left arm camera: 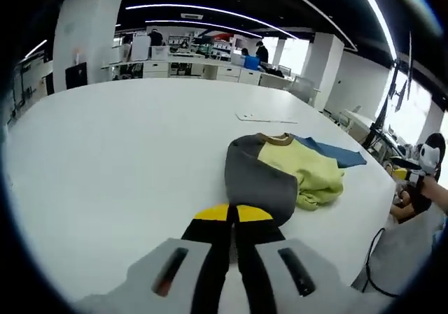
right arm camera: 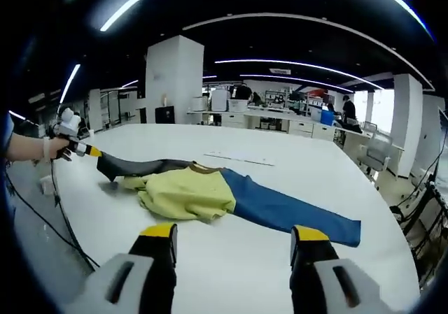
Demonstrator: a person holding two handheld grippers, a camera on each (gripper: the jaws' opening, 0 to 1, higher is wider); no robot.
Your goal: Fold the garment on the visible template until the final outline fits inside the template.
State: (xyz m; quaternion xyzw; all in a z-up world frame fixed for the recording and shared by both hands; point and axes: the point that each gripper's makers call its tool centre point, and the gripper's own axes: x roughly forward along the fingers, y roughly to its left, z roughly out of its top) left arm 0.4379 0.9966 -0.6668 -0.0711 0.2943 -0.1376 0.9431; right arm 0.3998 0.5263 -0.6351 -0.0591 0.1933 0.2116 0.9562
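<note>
The garment (right arm camera: 210,191) lies on the white surface (right arm camera: 280,258), a bunched yellow body in the middle with a grey sleeve (right arm camera: 140,166) drawn out one way and a blue sleeve (right arm camera: 294,216) stretched flat the other; its long axis runs across the right gripper view, roughly crosswise to the right tongs (right arm camera: 234,247), which hang just short of the yellow bulk with jaws wide and nothing between them; the left tongs (left arm camera: 232,215) have their yellow-tipped jaws closed together on the end of the grey sleeve (left arm camera: 259,184), and in the right gripper view they appear at the far left (right arm camera: 87,150), in a hand (right arm camera: 42,146), holding that sleeve end lifted a little off the surface; from the left tongs the garment (left arm camera: 294,170) runs straight ahead, grey nearest, then yellow, then the blue tip farthest; so the left hand has the grey end and the right is nearer the blue sleeve and the body; no template outline is plain to me on the surface, only a thin pale strip (right arm camera: 238,160) beyond the garment; my guess is the grey sleeve is about to be carried over the yellow body, along the garment's own length; folding looks barely begun, the blue sleeve fully extended.
</note>
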